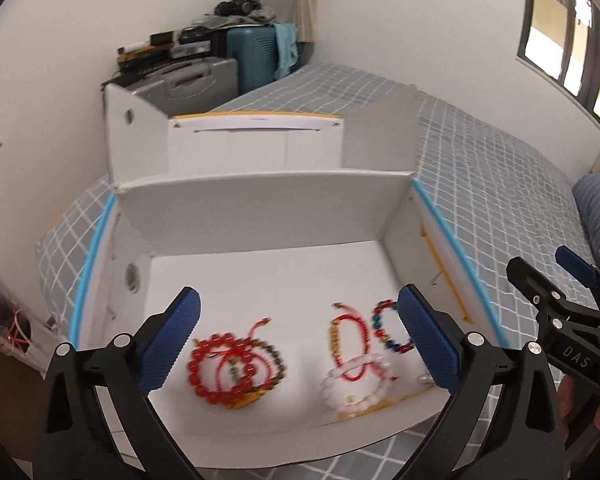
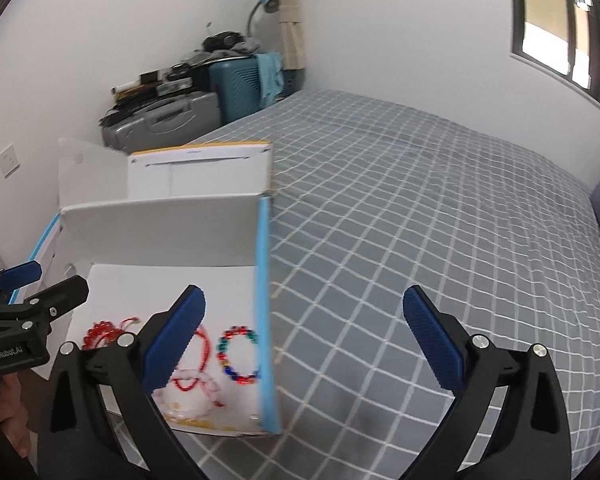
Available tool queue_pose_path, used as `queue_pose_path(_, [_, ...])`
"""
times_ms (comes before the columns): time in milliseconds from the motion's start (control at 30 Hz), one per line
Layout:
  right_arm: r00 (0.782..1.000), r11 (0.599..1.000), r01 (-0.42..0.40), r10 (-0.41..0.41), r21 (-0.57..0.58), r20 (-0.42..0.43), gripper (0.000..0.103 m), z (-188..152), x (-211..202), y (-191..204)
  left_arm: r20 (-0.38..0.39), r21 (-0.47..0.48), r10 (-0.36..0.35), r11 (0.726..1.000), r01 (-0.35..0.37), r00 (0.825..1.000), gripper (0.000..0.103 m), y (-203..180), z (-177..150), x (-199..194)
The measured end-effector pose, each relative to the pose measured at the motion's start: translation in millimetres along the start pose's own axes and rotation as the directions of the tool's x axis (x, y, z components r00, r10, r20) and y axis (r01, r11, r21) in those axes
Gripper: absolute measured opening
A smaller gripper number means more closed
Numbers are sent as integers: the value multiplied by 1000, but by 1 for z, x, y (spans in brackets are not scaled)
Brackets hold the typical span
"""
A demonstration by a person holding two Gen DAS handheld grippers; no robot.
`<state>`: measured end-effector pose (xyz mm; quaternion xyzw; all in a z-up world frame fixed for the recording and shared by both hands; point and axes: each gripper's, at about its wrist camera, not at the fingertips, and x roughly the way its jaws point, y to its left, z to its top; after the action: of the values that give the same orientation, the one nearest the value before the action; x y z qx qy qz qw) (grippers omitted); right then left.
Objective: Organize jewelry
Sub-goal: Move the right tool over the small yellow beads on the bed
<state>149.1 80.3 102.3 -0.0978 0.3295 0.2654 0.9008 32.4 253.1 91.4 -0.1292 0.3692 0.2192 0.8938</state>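
My left gripper (image 1: 300, 334), jaws apart and empty, hangs nearest the bracelets (image 1: 236, 368) in the white box (image 1: 260, 208), while my right gripper (image 2: 304, 340), also spread, sits off to their right.

white plaster walls (image 2: 380, 40), dark-framed window (image 2: 560, 32) at right. grey checked bedspread (image 2: 420, 220) below; teal hard-shell suitcase (image 1: 252, 60) in corner.

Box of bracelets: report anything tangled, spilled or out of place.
Nothing spilled; every bracelet lies inside the white box. The red bead bracelet overlaps a brown bead one, and a red cord crosses the white bead bracelet, so both piles look tangled.
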Motion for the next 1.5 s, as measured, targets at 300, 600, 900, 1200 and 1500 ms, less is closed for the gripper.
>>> queue_pose_path(300, [995,991,103,-104,82,7,95,-7,-15,-77,-2,83,-125,989,125,992,97,-72,9,8])
queue_pose_path(600, [977,964,212,-215,158,0,95,-21,-25,-158,-20,183,-234,955,234,972,97,-155,12,18])
queue_pose_path(900, [954,919,300,-297,257,-50,95,-68,-21,-236,-47,237,-339,910,340,940,97,-231,-13,44])
queue_pose_path(1200, [954,916,299,-277,269,-117,95,-118,20,-255,-87,295,-345,887,355,935,97,-268,-52,100])
queue_pose_path(1500, [963,931,261,-233,255,-135,83,-141,56,-254,-120,275,-350,887,370,929,97,-263,-78,141])
